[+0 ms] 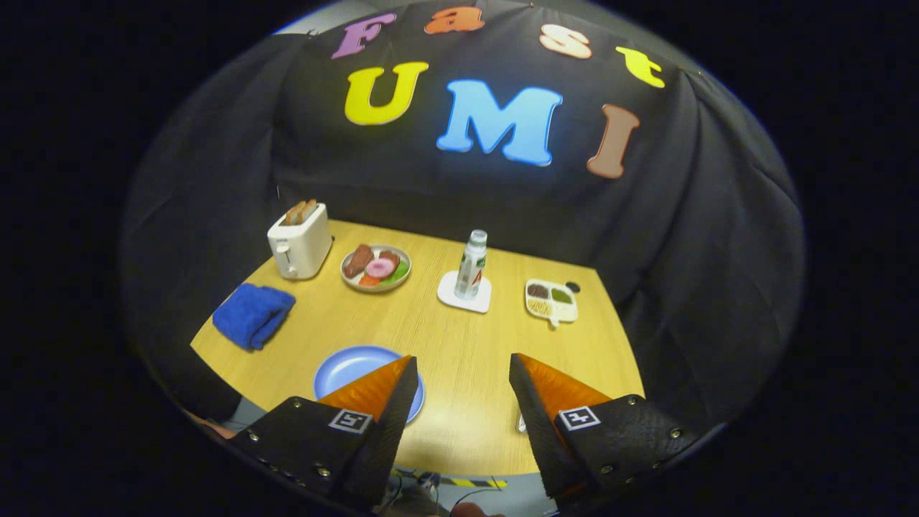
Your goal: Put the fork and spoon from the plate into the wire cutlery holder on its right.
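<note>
Claw [463, 373] wide open and empty, blue plate [352, 366] partly behind its left finger

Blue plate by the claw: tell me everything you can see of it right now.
The blue plate is round, smooth and glossy, plastic or ceramic by its look, lying flat on the wooden table near its front edge. The open claw's left finger covers its near right part. The part in sight is bare: no fork or spoon lies on it. A folded blue cloth lies apart from it, further back to the left.
</note>
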Available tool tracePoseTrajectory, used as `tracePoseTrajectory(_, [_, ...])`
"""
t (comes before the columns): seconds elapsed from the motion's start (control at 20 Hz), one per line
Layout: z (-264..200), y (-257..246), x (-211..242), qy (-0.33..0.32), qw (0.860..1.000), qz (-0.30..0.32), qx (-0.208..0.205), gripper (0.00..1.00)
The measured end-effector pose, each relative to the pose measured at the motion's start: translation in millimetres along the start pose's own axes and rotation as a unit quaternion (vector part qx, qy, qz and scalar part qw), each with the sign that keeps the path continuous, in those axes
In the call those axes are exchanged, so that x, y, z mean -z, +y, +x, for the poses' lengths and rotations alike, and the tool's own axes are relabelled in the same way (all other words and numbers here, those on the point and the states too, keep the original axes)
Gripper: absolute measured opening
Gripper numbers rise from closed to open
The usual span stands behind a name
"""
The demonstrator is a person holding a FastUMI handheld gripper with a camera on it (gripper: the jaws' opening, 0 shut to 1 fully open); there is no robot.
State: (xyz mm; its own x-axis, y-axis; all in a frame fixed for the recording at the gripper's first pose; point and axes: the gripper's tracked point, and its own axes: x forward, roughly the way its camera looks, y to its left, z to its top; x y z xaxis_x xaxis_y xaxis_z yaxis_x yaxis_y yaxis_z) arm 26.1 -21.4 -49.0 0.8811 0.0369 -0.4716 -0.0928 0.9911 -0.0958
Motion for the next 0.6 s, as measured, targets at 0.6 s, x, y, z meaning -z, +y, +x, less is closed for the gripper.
tracePoseTrajectory(0.6, [-39, 9, -67, -0.265, 0.963, -0.008, 0.054, 0.97])
